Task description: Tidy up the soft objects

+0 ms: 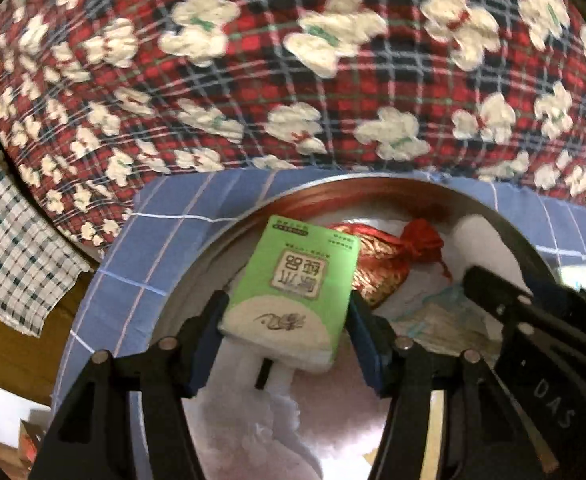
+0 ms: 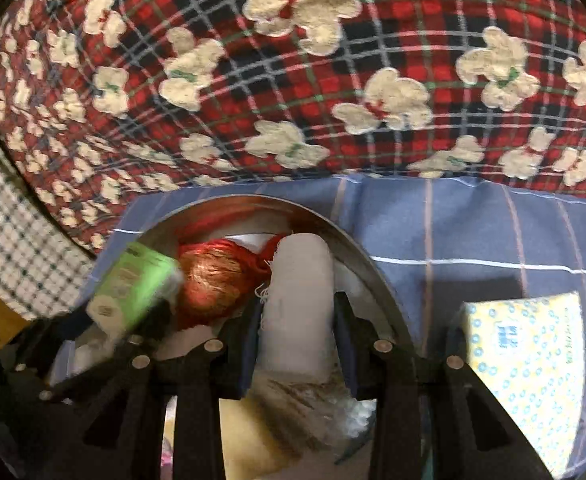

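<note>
The left gripper [image 1: 287,314] clamped a green tissue pack [image 1: 293,280] bearing Chinese print. The right gripper [image 2: 297,340], marked "DAS", pinched a white roll [image 2: 299,300] over the metal bowl [image 2: 365,264].

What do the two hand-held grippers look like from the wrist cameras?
Both are black, angular linkage frames with round silver pivot pins. The left hand-held gripper and the right hand-held gripper each carry flat dark-blue pads on the inner finger faces. The right one's body, seen in the left view, bears pale "DAS" lettering. No cables or sleeves are visible.
</note>
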